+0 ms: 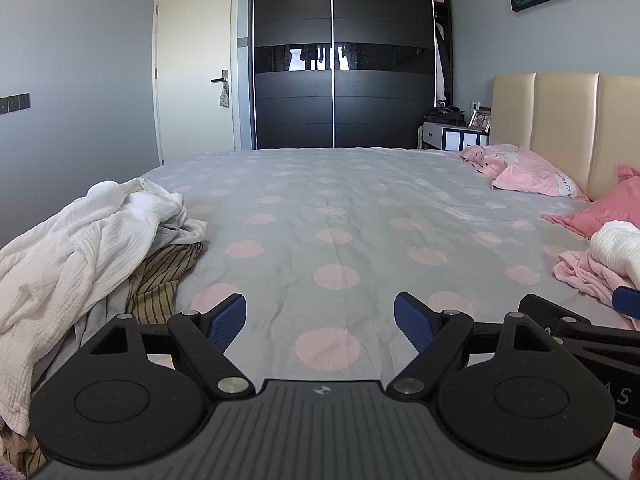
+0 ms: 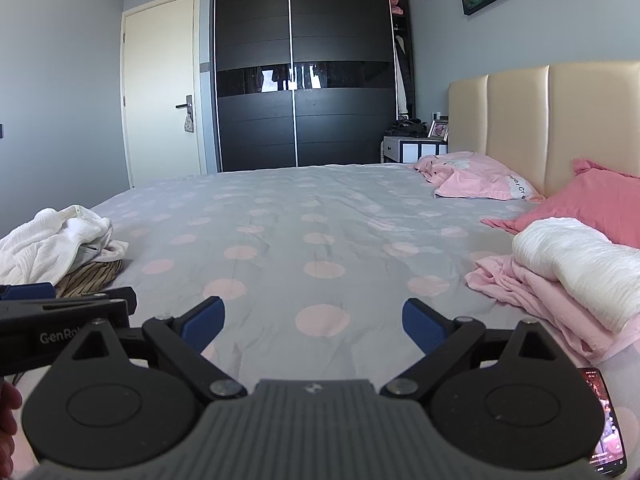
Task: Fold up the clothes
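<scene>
A heap of unfolded clothes lies at the bed's left edge: a white crinkled garment (image 1: 72, 252) (image 2: 48, 246) over a brown striped one (image 1: 164, 280) (image 2: 90, 274). On the right side sits a folded stack, a white piece (image 2: 580, 264) (image 1: 616, 248) on pink cloth (image 2: 532, 292) (image 1: 588, 276). My left gripper (image 1: 320, 322) hovers open over the bare dotted sheet, nothing between its blue pads. My right gripper (image 2: 314, 322) is open too, just right of the left one, also holding nothing.
The grey sheet with pink dots (image 1: 332, 216) stretches ahead to pink pillows (image 2: 476, 178) and a beige headboard (image 2: 560, 120). A phone (image 2: 608, 424) with a lit screen lies at the near right. A dark wardrobe (image 1: 340, 56) and a door (image 1: 196, 64) stand beyond the bed.
</scene>
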The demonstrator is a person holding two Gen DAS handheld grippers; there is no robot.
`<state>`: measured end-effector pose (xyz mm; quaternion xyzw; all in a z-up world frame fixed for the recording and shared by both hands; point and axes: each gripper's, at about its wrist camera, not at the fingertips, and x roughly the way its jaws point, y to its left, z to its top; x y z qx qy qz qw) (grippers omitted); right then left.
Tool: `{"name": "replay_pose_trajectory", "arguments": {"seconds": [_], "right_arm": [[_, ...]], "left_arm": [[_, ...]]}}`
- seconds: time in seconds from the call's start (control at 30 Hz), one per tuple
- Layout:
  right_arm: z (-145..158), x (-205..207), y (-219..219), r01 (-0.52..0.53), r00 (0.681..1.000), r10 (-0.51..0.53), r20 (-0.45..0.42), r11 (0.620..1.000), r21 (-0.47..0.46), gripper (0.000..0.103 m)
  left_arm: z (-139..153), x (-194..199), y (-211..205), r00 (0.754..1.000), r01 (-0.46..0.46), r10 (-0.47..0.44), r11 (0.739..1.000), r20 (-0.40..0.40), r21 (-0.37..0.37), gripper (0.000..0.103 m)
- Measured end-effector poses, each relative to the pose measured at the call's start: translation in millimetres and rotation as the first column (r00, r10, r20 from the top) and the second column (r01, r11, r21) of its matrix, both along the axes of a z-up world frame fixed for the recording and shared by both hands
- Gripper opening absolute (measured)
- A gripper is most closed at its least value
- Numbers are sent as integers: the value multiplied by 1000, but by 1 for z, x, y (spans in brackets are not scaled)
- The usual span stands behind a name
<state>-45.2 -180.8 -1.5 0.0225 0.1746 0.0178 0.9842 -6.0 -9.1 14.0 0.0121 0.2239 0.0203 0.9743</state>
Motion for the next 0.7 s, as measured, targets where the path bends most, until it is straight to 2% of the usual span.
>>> {"name": "replay_pose_trajectory", "arguments": {"seconds": [0.33,0.7], "right_arm": [[2,-1,-2,1,1000,-1,5,1000,23,97],[3,-2,0,-9,1000,9,12,1000,1,97]], "left_arm": [[2,-2,-5,1000,-2,2,1000,-6,10,81],[5,-2,-6,1000,-14,14,1000,-16,3,80]]}}
